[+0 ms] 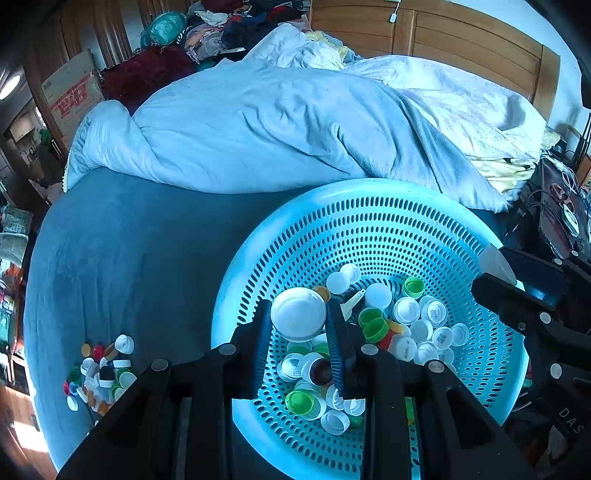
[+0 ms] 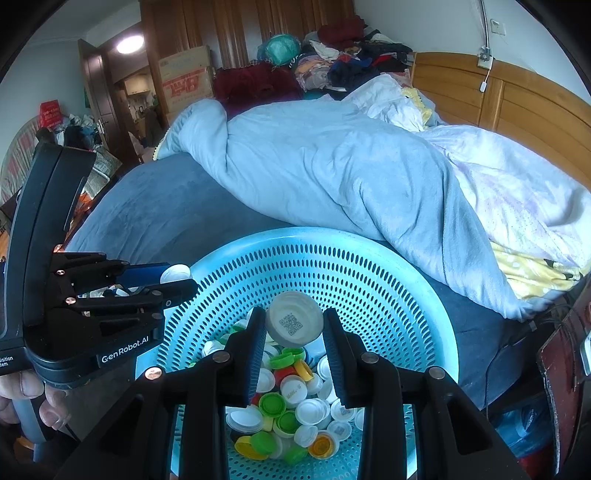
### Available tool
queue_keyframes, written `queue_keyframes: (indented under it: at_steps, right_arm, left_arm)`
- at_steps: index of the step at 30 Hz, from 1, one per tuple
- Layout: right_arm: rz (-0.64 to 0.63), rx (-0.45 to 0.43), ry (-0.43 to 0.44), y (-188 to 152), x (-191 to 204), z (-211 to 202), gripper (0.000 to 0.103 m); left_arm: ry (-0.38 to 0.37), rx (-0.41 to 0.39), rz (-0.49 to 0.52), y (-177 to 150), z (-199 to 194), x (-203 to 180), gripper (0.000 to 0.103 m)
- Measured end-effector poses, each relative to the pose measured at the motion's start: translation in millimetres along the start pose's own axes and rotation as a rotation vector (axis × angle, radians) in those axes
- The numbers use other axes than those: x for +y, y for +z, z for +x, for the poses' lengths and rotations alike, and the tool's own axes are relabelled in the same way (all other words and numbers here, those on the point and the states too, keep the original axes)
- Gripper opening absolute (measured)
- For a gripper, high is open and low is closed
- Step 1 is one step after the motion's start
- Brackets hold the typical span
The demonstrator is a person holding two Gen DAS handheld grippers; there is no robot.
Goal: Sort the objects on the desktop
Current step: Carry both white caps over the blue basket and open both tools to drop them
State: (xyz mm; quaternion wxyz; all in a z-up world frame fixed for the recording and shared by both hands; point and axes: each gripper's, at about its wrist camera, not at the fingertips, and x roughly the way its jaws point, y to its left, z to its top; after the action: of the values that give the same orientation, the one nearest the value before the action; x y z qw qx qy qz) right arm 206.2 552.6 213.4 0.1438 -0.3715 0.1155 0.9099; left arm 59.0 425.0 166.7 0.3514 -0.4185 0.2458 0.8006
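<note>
Left gripper (image 1: 299, 325): jaws closed on a large white cap (image 1: 298, 318), held by its rim, flat top facing the camera, raised over the bowl of the basket. In the right wrist view the same cap appears as a pale disc (image 2: 176, 273) at the fingertips, over the basket's left rim.

Right gripper (image 2: 294, 325): jaws closed on a white cap with a QR code (image 2: 294, 324), inner face toward the camera, tilted, held above the cap pile. In the left wrist view the right gripper enters from the right edge with a whitish piece (image 1: 495, 263) at its tip over the basket's right rim; whether this is the same cap cannot be told from that view.

Light blue perforated basket (image 1: 369, 236) sits on the blue bedsheet (image 1: 147, 258). Its bottom holds a loose heap of bottle caps (image 2: 291, 410): mostly white, several green, some yellow, orange and red, a few with QR codes printed inside.

A second, smaller pile of mixed caps (image 1: 99, 373) lies on the sheet, well apart from the basket, to its left.

Behind the basket: a crumpled light blue duvet (image 1: 277, 125) across the bed, wooden headboard (image 1: 461, 40) beyond it, heap of clothes (image 1: 229, 26) at the far side.
</note>
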Motion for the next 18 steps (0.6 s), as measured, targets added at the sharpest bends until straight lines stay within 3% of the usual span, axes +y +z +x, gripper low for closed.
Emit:
queue_keyframes:
  at_steps: [18]
  right_arm:
    - [-0.001, 0.013, 0.000, -2.8, 1.8, 6.0, 0.034]
  left_arm:
    - [-0.003, 0.017, -0.001, -3.7, 6.9, 1.1, 0.024]
